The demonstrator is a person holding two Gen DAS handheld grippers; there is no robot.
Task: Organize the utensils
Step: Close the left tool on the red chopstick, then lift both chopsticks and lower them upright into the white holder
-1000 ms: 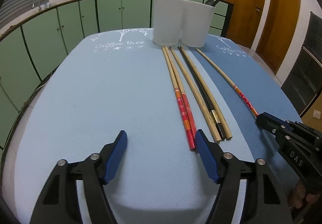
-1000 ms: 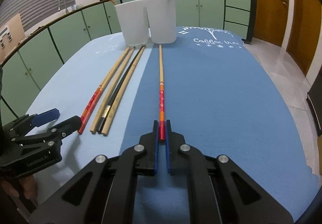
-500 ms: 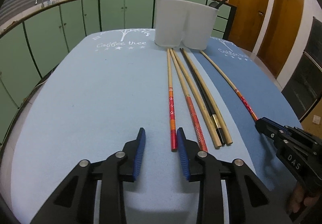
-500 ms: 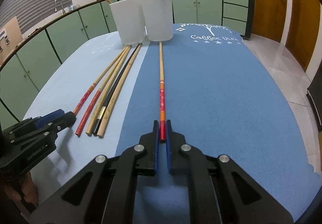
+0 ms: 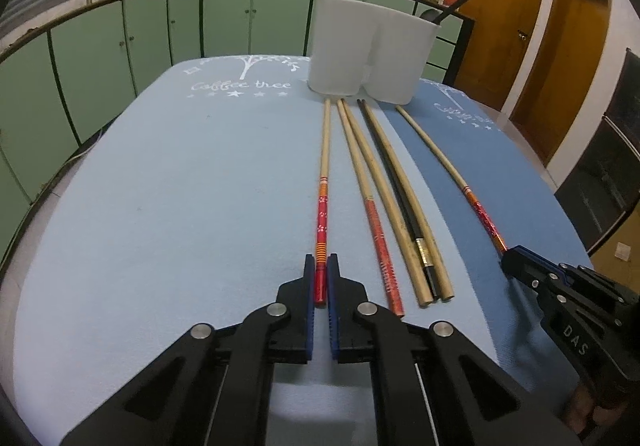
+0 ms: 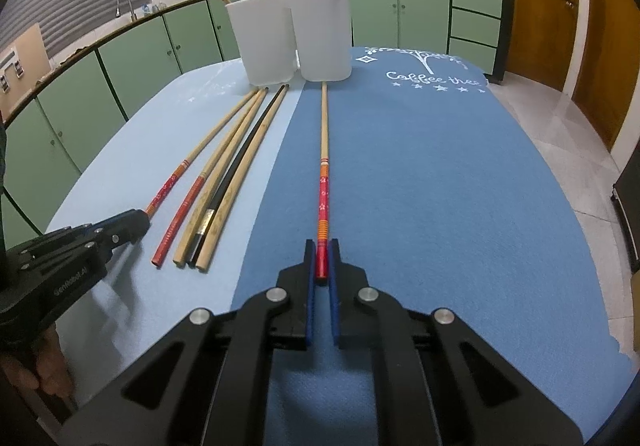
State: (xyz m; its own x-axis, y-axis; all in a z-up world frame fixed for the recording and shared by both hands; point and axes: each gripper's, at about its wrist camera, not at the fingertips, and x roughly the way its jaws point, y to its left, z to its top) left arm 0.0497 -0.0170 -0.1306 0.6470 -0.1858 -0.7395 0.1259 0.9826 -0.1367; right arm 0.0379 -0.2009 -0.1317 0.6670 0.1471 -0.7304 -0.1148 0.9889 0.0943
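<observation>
The left claw (image 5: 320,278) has just closed on the red end of a chopstick (image 5: 322,205), four loose sticks (image 5: 400,213) lie on the table (image 5: 160,205) to its right, and the right claw (image 6: 321,260) clamps a matching chopstick (image 6: 323,189); both picks look made, so next comes lifting each toward the white holder (image 6: 296,37) ahead.

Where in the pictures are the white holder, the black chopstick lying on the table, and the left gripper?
white holder (image 5: 372,53): left wrist view, front wall.
black chopstick (image 6: 240,161): right wrist view, middle of its shaft.
left gripper (image 5: 320,278): left wrist view, between its fingertips, shut on a red-ended chopstick (image 5: 325,157).
</observation>
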